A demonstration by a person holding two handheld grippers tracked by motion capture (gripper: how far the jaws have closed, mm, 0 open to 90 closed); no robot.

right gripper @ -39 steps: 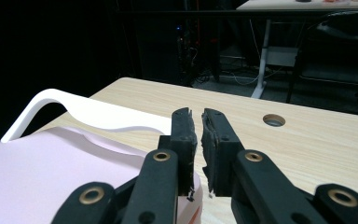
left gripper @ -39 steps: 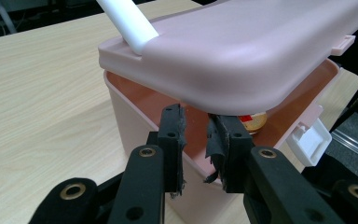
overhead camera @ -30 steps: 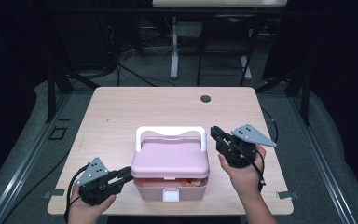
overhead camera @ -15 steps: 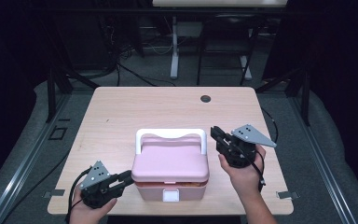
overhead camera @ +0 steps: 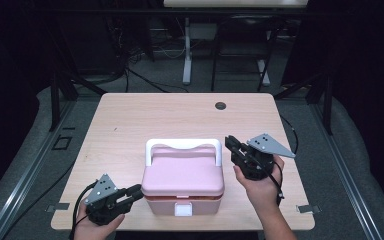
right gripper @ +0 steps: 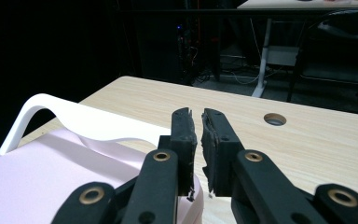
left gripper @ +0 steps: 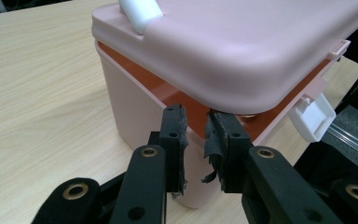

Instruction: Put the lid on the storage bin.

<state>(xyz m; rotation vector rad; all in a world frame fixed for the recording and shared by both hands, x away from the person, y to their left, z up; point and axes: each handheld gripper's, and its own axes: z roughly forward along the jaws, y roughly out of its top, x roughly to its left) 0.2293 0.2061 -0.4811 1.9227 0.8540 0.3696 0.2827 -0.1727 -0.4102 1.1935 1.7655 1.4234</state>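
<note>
The high view looks forward and down over the whole desk [overhead camera: 130,120] from its near edge. The left gripper view sits close against the pink box [left gripper: 242,51] at its near-left corner. The right gripper view faces the far edge across the box lid. All share the box.

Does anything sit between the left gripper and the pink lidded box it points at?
Nothing visible does. The left gripper, jaws nearly shut, is right at the near corner of the pink plastic box with a white handle, just under its raised lid edge. Only bare light wooden table lies around it.

Light wood table [overhead camera: 130,125] w/ pink lidded box [overhead camera: 184,187] near front edge.
</note>
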